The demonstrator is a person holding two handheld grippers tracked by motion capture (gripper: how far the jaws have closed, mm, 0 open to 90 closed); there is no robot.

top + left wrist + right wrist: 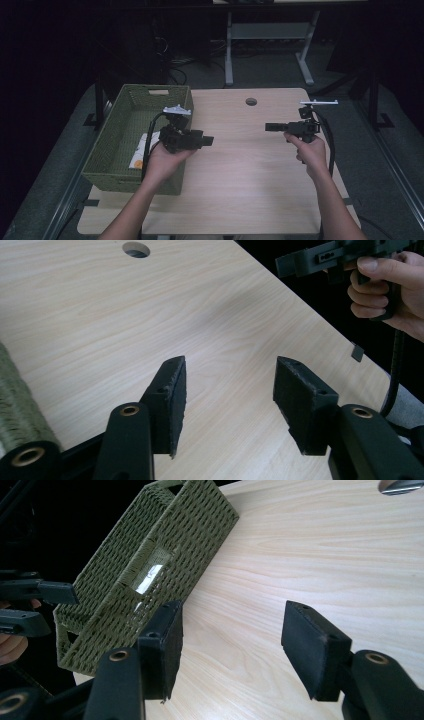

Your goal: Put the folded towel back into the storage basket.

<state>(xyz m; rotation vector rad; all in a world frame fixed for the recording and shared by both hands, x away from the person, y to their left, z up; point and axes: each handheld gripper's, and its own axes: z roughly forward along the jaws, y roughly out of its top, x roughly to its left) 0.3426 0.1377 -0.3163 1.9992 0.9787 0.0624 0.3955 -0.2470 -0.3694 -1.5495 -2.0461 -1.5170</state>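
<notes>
Both claws stand open and empty, the left claw (207, 141) just beside the green basket (107, 145) and the right claw (270, 127) well apart across the bare worktop (240, 170). A white-and-orange packet (141, 150) lies in the basket behind the left claw (apparently put away), so little seems left to do.

**What stays out of sight**

The basket (131, 140) holds a white and orange item (138, 156), partly hidden behind the left hand (162, 162) and too small to identify. The right gripper view cuts the left gripper (30, 607) off at its edge.
</notes>
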